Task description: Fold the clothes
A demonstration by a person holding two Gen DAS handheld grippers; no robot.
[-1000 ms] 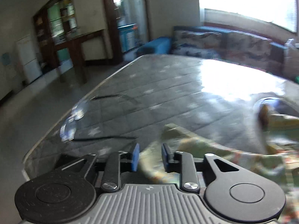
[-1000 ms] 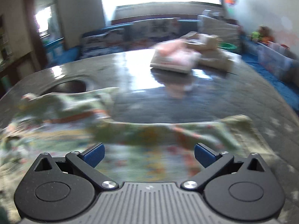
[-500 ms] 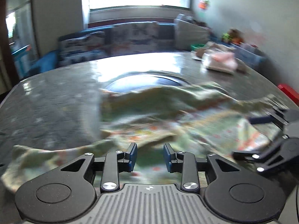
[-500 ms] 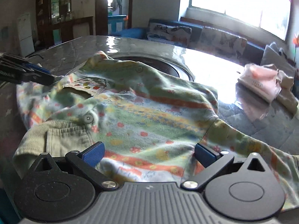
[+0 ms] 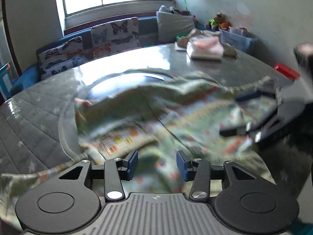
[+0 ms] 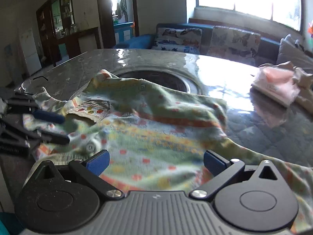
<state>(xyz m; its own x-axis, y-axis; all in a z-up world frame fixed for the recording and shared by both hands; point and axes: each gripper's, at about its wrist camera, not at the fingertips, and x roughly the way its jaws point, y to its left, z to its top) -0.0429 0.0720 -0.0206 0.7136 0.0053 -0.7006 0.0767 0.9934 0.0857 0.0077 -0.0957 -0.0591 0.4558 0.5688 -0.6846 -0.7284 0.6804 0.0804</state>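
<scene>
So I've got the green patterned baby garment (image 6: 156, 121) lying rumpled and spread across the table (image 6: 93, 62), partly over the round inset (image 6: 156, 78), with a folded pink pile (image 6: 277, 84) off at the far side. Both claws are spread and pinching nothing: left gripper (image 5: 157, 163) and right gripper (image 6: 156, 160) hover right over the near hem. Looks to me like the lay-it-out or grab-an-edge stage; whichever, the next pinch needs a clean edge, not a bunched wad.

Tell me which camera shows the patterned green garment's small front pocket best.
The right wrist view. There the pocket, with its bright dot print and stitched edge, lies fairly sharp on the green garment, near the left gripper. In the left wrist view the garment is motion-blurred and no pocket can be made out.
</scene>
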